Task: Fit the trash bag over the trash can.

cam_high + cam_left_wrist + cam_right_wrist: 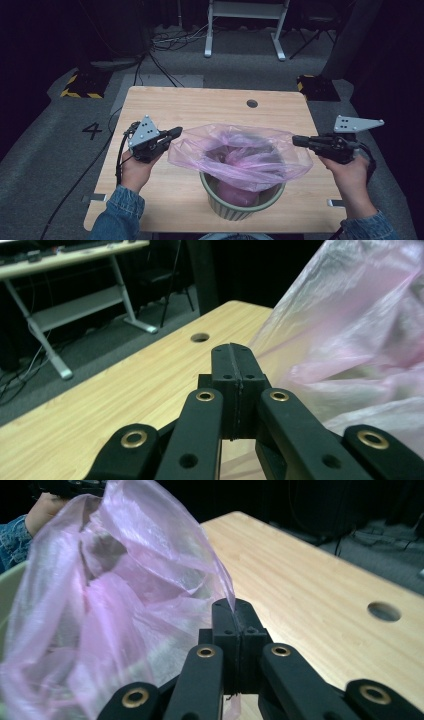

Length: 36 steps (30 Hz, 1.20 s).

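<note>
Two hand-held grippers pull a thin pink plastic bag (240, 150) apart over a ribbed, pale green bin (243, 205). The bin stands on a light wooden table (200, 107), near the table's front edge and a little right of its middle. The bag hangs inside the bin, and its loose upper part spreads wide above the rim, stretched out to both sides.

Left of the bin, the left gripper (176, 133) points toward the bag's left edge, held by a hand (136, 170) in a blue denim sleeve. In the left gripper view, its two black jaws are pressed fully together, and the bag (350, 340) rises just to their right. Whether a fold of plastic is pinched between them cannot be told from that view; in the high view, the tips meet the bag's edge.

Right of the bin, the right gripper (296, 140) points toward the bag's right edge, carried by the other hand (350, 172). In the right gripper view, its jaws are also closed tight, and a thin edge of the pink bag (120, 605) runs down into the seam between them, so this gripper is clamped on the plastic.

Beyond the bin, toward the table's far edge, a small round hole (252, 103) is cut into the tabletop. Behind the table, a white metal frame (245, 25) stands on a grey carpeted floor (40, 150).
</note>
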### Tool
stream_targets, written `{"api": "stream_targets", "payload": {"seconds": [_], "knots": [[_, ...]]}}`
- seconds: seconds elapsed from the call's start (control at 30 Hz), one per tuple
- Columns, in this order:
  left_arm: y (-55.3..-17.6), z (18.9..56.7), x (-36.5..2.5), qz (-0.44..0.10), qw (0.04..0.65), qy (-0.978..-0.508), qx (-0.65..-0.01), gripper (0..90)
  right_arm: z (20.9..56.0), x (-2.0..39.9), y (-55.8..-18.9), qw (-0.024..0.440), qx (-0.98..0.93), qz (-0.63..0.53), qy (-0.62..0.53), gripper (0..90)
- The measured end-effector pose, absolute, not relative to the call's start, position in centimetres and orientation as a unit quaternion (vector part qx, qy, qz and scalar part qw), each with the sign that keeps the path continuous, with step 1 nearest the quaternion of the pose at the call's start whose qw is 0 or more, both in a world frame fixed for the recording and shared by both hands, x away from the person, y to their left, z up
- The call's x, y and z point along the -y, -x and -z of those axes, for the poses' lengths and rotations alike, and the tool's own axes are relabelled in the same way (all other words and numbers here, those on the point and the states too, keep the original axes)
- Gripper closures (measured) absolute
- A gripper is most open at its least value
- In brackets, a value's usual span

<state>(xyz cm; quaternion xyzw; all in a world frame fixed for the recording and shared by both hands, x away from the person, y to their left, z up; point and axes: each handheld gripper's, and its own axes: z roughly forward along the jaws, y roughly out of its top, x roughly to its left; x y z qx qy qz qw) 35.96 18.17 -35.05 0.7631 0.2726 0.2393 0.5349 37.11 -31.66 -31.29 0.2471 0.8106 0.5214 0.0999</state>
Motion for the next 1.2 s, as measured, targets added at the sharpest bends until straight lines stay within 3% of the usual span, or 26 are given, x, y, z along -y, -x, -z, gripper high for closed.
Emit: {"api": "stream_targets", "payload": {"seconds": [0.3, 0.57, 0.7, 0.77, 0.83, 0.93, 1.2], "knots": [[-37.7, 37.6, -18.1, -0.220, 0.505, -0.777, -0.303, 90.0, 34.5, 31.6, -39.9, 0.068, -0.816, -0.492, -0.295, 89.9], [-37.9, 40.0, -17.9, -0.193, 0.480, -0.796, -0.314, 89.9, 37.6, 31.5, -40.2, 0.031, -0.829, -0.462, -0.313, 89.8], [-37.0, 39.9, -18.4, -0.194, 0.510, -0.780, -0.307, 89.5, 37.8, 31.7, -39.6, 0.030, -0.827, -0.467, -0.312, 85.8], [-36.5, 39.4, -18.6, -0.203, 0.525, -0.770, -0.299, 79.1, 37.3, 31.8, -39.2, 0.042, -0.822, -0.476, -0.308, 79.8], [-36.0, 38.8, -18.8, -0.204, 0.536, -0.767, -0.290, 65.5, 36.4, 32.0, -38.6, 0.072, -0.817, -0.486, -0.302, 67.3], [-35.2, 38.0, -19.4, -0.212, 0.539, -0.765, -0.282, 53.3, 35.3, 32.4, -37.8, 0.105, -0.811, -0.494, -0.295, 61.0], [-33.3, 36.9, -22.6, -0.223, 0.558, -0.748, -0.283, 43.9, 32.7, 34.1, -34.8, 0.158, -0.796, -0.520, -0.267, 55.6]]}}
